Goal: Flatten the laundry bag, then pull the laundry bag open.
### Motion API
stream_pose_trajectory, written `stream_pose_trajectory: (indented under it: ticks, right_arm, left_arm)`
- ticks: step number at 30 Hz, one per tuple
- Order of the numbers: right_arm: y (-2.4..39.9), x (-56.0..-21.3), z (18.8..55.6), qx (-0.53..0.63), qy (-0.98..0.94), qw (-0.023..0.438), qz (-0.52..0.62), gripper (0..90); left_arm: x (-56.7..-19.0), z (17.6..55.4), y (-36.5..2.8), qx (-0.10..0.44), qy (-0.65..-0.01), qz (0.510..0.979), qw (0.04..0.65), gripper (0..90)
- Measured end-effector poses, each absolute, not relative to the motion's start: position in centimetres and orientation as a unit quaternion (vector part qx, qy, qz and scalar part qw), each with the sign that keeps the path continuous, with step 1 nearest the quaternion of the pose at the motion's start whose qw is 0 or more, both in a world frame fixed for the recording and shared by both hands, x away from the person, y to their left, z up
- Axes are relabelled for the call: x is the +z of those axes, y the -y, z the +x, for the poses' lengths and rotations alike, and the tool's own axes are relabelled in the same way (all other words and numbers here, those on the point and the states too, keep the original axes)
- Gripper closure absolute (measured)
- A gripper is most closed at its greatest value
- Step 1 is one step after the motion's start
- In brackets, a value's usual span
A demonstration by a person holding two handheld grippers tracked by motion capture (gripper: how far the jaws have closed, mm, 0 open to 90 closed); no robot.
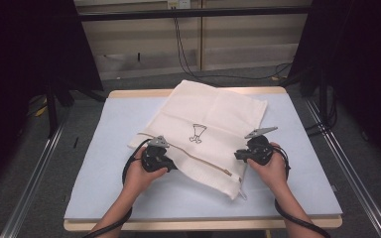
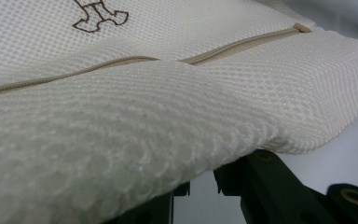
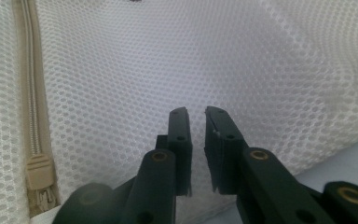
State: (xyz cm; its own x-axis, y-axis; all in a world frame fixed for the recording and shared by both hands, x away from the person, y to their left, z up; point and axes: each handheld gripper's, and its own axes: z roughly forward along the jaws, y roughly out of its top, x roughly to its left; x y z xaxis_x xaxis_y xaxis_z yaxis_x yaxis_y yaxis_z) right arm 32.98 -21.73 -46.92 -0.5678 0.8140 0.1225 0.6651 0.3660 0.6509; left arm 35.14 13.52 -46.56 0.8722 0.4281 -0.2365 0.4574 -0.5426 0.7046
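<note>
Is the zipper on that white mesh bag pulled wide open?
No. In the right gripper view the zipper runs shut along the mesh bag, teeth meshed up from its pull.

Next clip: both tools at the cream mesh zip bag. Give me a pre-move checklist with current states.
1. Mesh bag lies flat on the table mat: ok, though its near edge humps over the left tool.
2. Zipper closed along its length: ok as far as it shows.
3. Zipper pull reachable beside the right tool: ok.
4. Right tool gripping mesh: not ok; a narrow gap stands between its jaws, nothing in it.
5. Left tool gripping mesh: cannot tell; the fabric drapes over its jaws.
6. Cables clear of the bag: ok.
</note>
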Motion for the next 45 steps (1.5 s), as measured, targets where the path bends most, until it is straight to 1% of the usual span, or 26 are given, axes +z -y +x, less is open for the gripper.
stream_pose_trajectory:
  ticks: [2, 7, 11, 14, 15, 18, 21, 22, 30, 33, 35, 37, 39, 42, 45]
  right_arm:
    - [21.6, -47.1, 32.9, 0.333, -0.820, 0.115, 0.451, 78.1]
    - [21.8, -47.3, 33.0, 0.334, -0.816, 0.118, 0.456, 73.9]
    - [21.7, -47.2, 33.0, 0.337, -0.813, 0.115, 0.461, 65.5]
    - [21.6, -47.0, 33.1, 0.343, -0.809, 0.111, 0.465, 53.5]
    - [21.5, -47.0, 33.2, 0.344, -0.809, 0.109, 0.463, 51.2]
    - [21.3, -46.8, 33.2, 0.347, -0.810, 0.107, 0.461, 45.2]
    - [21.0, -46.7, 33.1, 0.345, -0.814, 0.105, 0.456, 41.7]
    - [21.0, -46.7, 33.1, 0.345, -0.815, 0.111, 0.452, 41.2]
    - [20.9, -46.6, 33.0, 0.345, -0.816, 0.112, 0.450, 37.6]
    - [20.8, -46.7, 33.0, 0.339, -0.818, 0.114, 0.450, 36.8]
    - [20.8, -46.8, 33.0, 0.337, -0.819, 0.113, 0.451, 36.8]
    - [20.9, -47.0, 33.1, 0.336, -0.819, 0.113, 0.450, 36.7]
    - [21.0, -47.1, 33.1, 0.334, -0.818, 0.113, 0.454, 36.8]
    - [21.1, -47.2, 33.1, 0.336, -0.818, 0.117, 0.451, 36.6]
    - [21.2, -47.2, 33.1, 0.336, -0.819, 0.117, 0.450, 36.2]
  left_arm:
    - [-46.4, 35.1, -13.7, -0.014, -0.254, 0.878, 0.406, 75.1]
    - [-46.0, 35.2, -14.3, -0.007, -0.255, 0.875, 0.410, 72.3]
    - [-46.0, 35.2, -14.6, -0.005, -0.260, 0.874, 0.411, 72.0]
    - [-46.0, 35.1, -14.6, -0.008, -0.259, 0.874, 0.410, 70.9]
    - [-46.0, 35.1, -14.6, -0.009, -0.258, 0.875, 0.409, 70.5]
    - [-46.0, 35.1, -14.6, -0.005, -0.258, 0.876, 0.408, 68.8]
    - [-45.9, 35.2, -14.8, -0.006, -0.257, 0.876, 0.408, 68.1]
    - [-45.9, 35.2, -14.9, -0.005, -0.257, 0.875, 0.410, 68.1]
    - [-45.8, 35.1, -15.3, -0.001, -0.262, 0.875, 0.407, 68.0]
    - [-45.8, 35.1, -15.6, 0.001, -0.266, 0.874, 0.407, 66.1]
    - [-45.8, 35.1, -15.7, 0.007, -0.267, 0.875, 0.403, 62.4]
    - [-45.8, 35.1, -15.9, 0.010, -0.268, 0.877, 0.398, 61.6]
    - [-45.8, 35.1, -16.0, 0.009, -0.268, 0.877, 0.398, 58.6]
    - [-45.7, 35.0, -16.5, 0.004, -0.268, 0.880, 0.392, 52.3]
    - [-45.6, 34.7, -17.5, 0.001, -0.271, 0.881, 0.388, 44.0]
